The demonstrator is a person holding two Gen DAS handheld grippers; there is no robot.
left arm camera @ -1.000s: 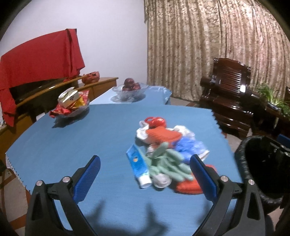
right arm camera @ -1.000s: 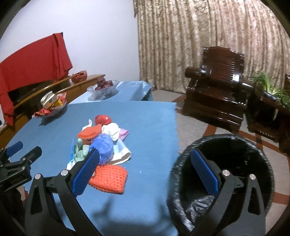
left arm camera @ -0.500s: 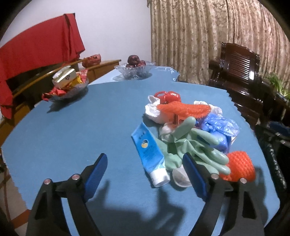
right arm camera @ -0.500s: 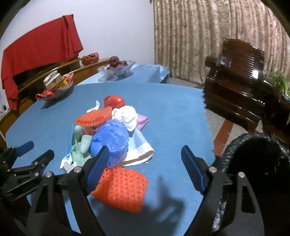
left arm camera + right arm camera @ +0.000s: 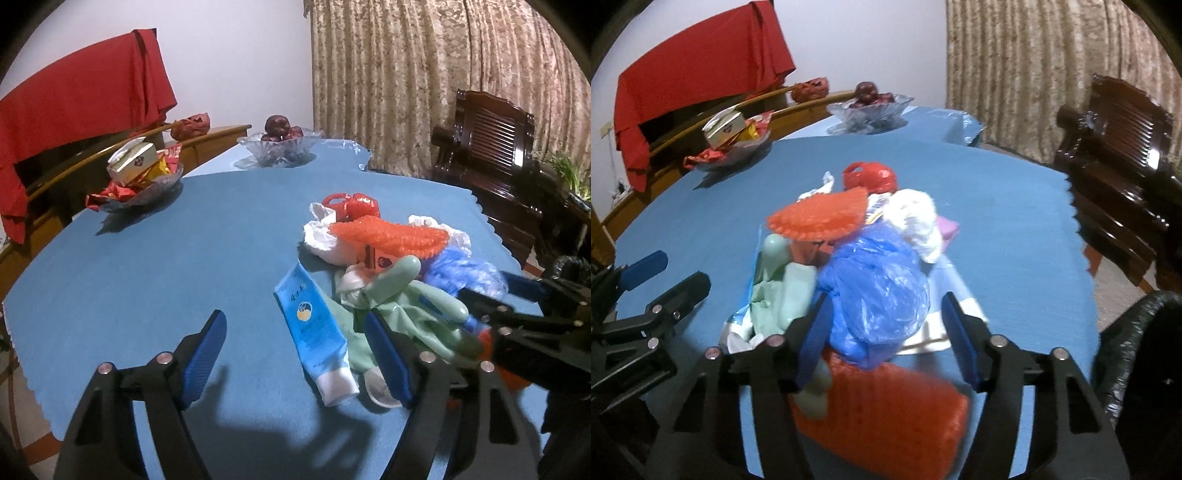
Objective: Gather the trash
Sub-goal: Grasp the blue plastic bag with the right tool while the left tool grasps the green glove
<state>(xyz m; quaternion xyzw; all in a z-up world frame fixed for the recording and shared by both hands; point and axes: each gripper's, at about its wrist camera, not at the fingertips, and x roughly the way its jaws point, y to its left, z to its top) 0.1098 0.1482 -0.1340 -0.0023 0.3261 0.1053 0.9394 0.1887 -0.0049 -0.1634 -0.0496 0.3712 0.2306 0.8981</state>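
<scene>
Your right hand-held gripper (image 5: 884, 334) is closing with the crumpled blue plastic bag (image 5: 877, 291) between its pads; the left pad looks right at the bag while the right pad stands clear of it, so nothing is gripped yet. Your left hand-held gripper (image 5: 295, 354) is also closing, about three-quarters open, with only bare tabletop (image 5: 147, 266) between its pads; the blue tube (image 5: 314, 328) lies just inside its right finger, not yet bracketed. The trash sits heaped in the middle of the tabletop: green rubber glove (image 5: 413, 306), orange foam net (image 5: 882, 410), red bag (image 5: 870, 177) and white wads, with the black-lined bin (image 5: 1137, 350) off the table edge to the right. The risk here is the tangle: the bag rests on the net and against the glove, so lifting it may drag neighbours along and spill them on the floor short of the bin. Thin plastic may also slip out of the pads if you catch only a fold. With both grippers working the same pile, their fingers may collide.
</scene>
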